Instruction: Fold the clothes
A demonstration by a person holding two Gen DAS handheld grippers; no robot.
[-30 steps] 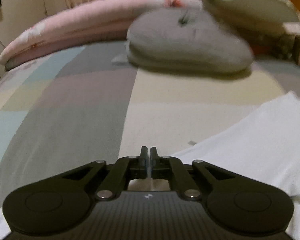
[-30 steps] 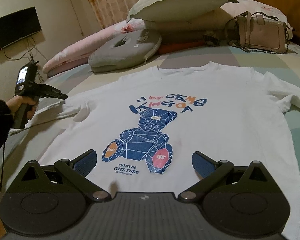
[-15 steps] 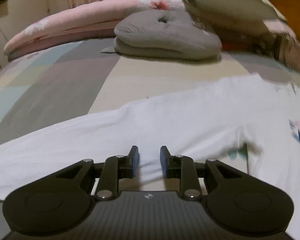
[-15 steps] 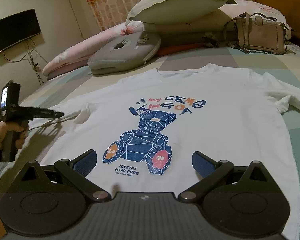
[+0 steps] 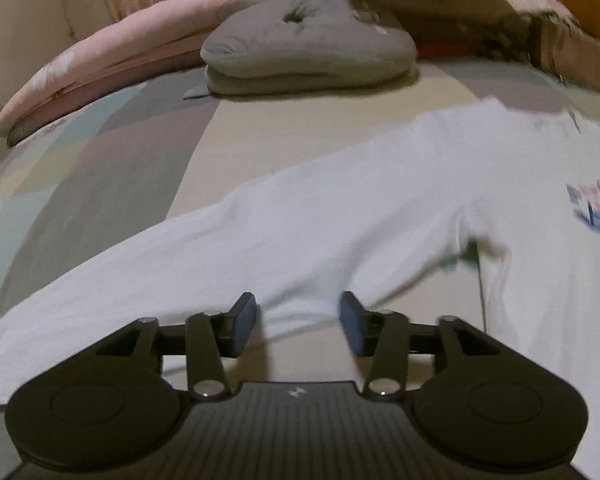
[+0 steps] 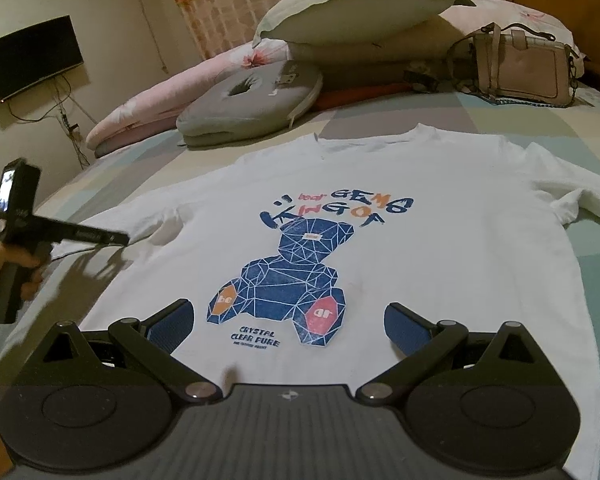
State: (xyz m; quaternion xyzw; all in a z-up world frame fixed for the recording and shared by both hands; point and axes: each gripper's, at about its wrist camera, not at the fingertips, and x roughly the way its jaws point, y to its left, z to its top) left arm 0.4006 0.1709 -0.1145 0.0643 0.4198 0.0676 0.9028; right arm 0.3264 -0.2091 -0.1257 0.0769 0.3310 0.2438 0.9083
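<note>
1. The left wrist view sits low and close over the white T-shirt [image 5: 380,208], at its sleeve, facing the pillows.
2. The right wrist view looks from the hem toward the headboard.
3. Both share the shirt and grey cushion [image 6: 252,104].

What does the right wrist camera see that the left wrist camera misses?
Only the right view shows the handbag, the TV, the shirt's whole bear print, and the left gripper from outside, over the sleeve. Only the left view shows that sleeve close up, lying between its opening jaws, unpinched. Both show the white shirt, grey cushion, pink pillow and bed.
</note>
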